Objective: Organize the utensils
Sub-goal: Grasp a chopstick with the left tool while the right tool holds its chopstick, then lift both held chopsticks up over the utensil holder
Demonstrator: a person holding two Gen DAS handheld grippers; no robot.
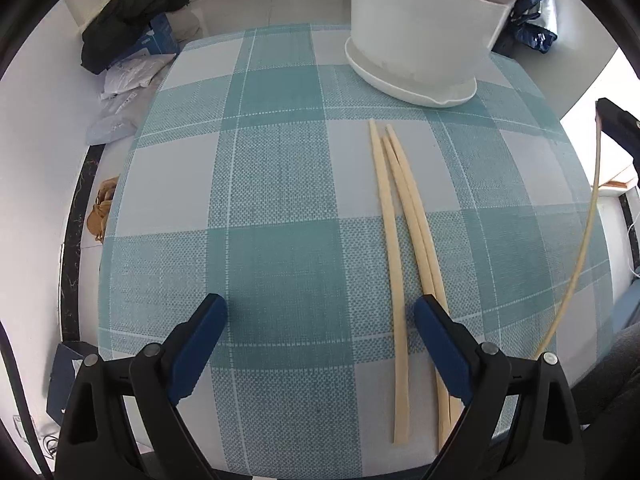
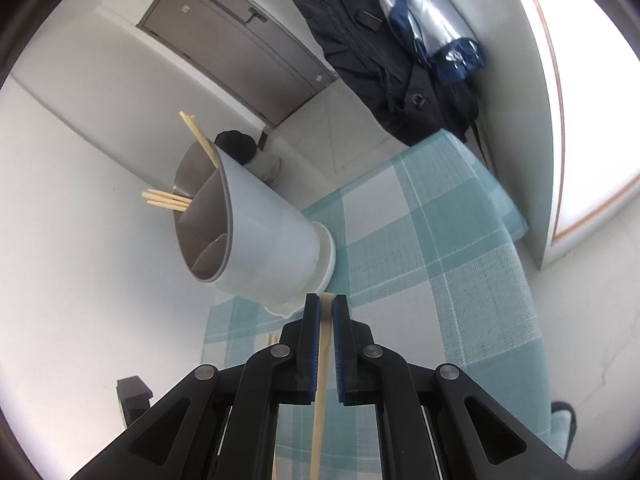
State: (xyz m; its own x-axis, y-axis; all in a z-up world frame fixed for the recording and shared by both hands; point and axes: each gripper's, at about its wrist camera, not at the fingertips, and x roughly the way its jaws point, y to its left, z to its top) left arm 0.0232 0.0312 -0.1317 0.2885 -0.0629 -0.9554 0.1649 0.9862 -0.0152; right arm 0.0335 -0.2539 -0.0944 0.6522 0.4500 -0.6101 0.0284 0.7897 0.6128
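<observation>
We see a tablecloth (image 1: 280,184) checked in teal and pale grey-white with thin white lines. Beside the white utensil holder (image 1: 420,40), whose inner dividers are taupe-grey, we have three pale cream chopsticks (image 1: 394,216). The left gripper (image 1: 320,316) shows blue pads on black arms; the right gripper (image 2: 326,312), likewise black with blue pads, carries one tan chopstick (image 2: 320,400). Behind the holder, we spot a black bundle (image 1: 132,20).

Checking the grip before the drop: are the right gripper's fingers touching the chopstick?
Touching. The right wrist view shows the right gripper with both blue fingers pressed against the chopstick.
</observation>
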